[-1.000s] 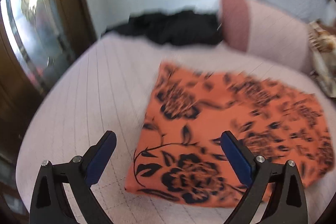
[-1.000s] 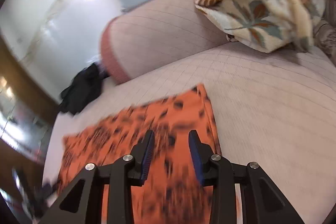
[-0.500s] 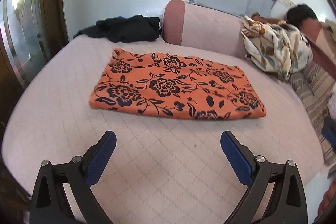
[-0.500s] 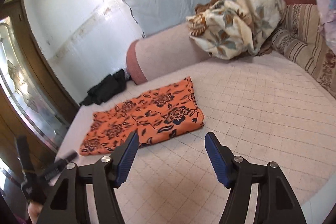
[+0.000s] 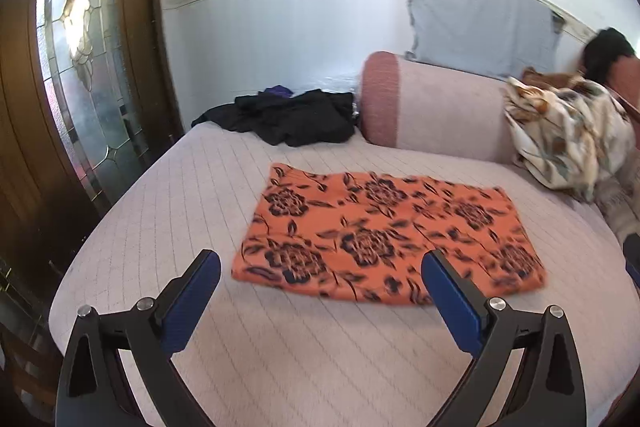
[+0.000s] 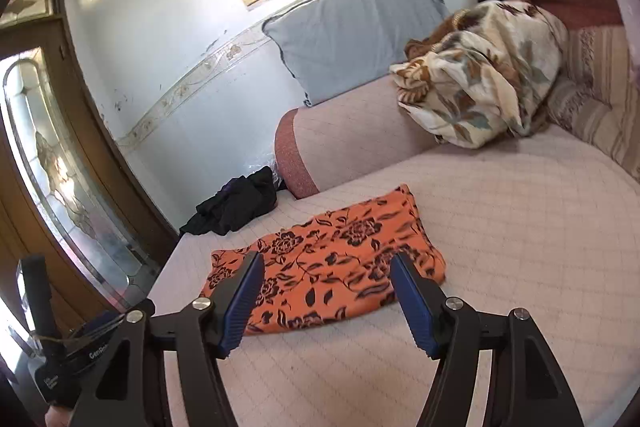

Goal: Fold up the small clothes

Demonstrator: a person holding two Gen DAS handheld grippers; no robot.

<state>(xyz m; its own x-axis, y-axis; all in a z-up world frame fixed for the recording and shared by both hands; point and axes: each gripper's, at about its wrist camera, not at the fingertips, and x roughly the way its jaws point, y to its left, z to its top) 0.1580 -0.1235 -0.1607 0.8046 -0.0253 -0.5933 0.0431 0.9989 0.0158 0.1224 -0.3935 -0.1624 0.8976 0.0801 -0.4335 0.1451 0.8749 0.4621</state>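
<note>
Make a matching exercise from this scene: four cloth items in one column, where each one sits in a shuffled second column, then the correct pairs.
Items
1. orange floral cloth
2. black clothes
3. leaf-print blanket
4. blue-grey pillow

Places
A. upright against the wall, behind the bolster
B. bunched at the mattress's far corner, by the door
C. folded flat mid-mattress
D. heaped at the bolster's right end

Pairs: 1-C, 2-B, 3-D, 4-A

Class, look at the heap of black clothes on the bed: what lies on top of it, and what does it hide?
A small purple garment shows at the top of the black clothes heap. The heap covers the far corner of the pale quilted bedspread; anything beneath it cannot be seen.
</note>
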